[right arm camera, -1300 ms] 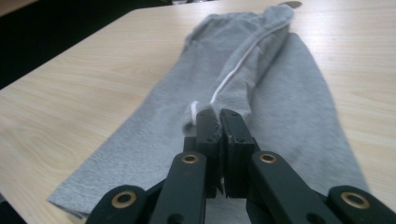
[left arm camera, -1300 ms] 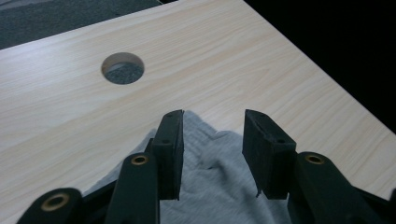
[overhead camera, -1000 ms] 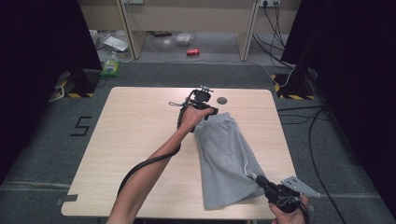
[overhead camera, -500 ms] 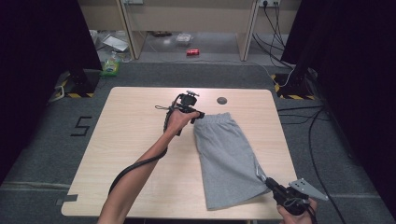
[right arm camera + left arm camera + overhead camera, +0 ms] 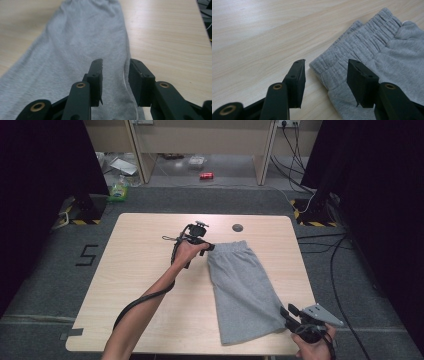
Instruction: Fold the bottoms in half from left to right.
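Observation:
Grey shorts (image 5: pixel 245 290) lie flat on the wooden table (image 5: pixel 145 270), waistband at the far end, hem near the front edge. My left gripper (image 5: pixel 209 247) is at the waistband's left corner. In the left gripper view my left gripper (image 5: pixel 325 65) stands open, with the elastic waistband corner (image 5: pixel 324 66) lying between the jaws and not pinched. My right gripper (image 5: pixel 286 311) is at the hem's right corner. From the right gripper view my right gripper (image 5: pixel 115 62) is open, low over the right edge of the shorts (image 5: pixel 80 45).
A dark round cable hole (image 5: pixel 237 227) sits in the table beyond the waistband. Bare wood spreads left of the shorts. On the floor behind the table lie a red can (image 5: pixel 206 175) and a green bottle (image 5: pixel 118 192); cables run at the right.
My left gripper has drawn back from the waistband's far edge, toward the left and nearer the person. The right gripper has shifted only slightly at the hem corner.

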The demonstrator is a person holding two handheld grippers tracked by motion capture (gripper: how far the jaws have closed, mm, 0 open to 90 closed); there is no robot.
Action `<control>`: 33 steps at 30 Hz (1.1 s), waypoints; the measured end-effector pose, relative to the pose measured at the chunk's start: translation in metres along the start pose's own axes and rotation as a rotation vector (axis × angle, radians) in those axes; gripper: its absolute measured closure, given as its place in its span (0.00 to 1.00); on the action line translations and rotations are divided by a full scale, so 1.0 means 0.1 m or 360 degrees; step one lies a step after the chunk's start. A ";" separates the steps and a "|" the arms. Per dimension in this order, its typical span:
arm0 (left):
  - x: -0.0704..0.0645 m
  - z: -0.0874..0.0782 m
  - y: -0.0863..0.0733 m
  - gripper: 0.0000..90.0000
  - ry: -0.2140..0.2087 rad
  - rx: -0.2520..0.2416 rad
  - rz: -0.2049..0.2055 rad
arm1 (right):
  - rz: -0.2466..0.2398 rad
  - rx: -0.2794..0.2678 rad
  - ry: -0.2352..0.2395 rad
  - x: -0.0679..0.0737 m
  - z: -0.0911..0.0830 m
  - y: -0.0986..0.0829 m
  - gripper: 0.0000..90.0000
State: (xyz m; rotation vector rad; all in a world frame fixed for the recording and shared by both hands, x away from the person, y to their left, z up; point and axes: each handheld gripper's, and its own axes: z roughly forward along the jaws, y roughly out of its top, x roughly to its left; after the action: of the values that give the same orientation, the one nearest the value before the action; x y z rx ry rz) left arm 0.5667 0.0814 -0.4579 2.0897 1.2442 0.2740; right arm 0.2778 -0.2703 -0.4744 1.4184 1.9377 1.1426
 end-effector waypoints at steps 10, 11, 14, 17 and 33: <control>0.10 -0.01 -0.10 0.50 0.0007 0.0019 -0.0014 | -0.0170 0.0291 -0.0102 -0.12 0.23 -0.10 0.93; 0.10 -0.01 -0.11 0.50 0.0004 0.0024 -0.0014 | -0.0208 0.0312 -0.0124 -0.16 0.23 -0.11 0.94; 0.11 0.00 -0.13 0.49 0.0001 0.0031 -0.0026 | -0.0176 0.0338 -0.0127 -0.22 0.24 -0.14 0.95; 0.12 0.01 -0.14 0.48 -0.0003 0.0030 -0.0043 | -0.0228 0.0351 -0.0150 -0.20 0.25 -0.13 0.95; -0.13 0.24 -0.19 0.48 0.0003 0.0092 -0.0017 | -0.0237 0.0135 0.0095 0.39 0.18 0.04 0.63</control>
State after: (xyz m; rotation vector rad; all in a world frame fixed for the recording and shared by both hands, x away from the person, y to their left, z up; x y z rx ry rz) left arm 0.5586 0.0657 -0.4855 2.1314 1.2784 0.2378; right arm 0.2803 -0.2274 -0.4775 1.2710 2.1171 1.0571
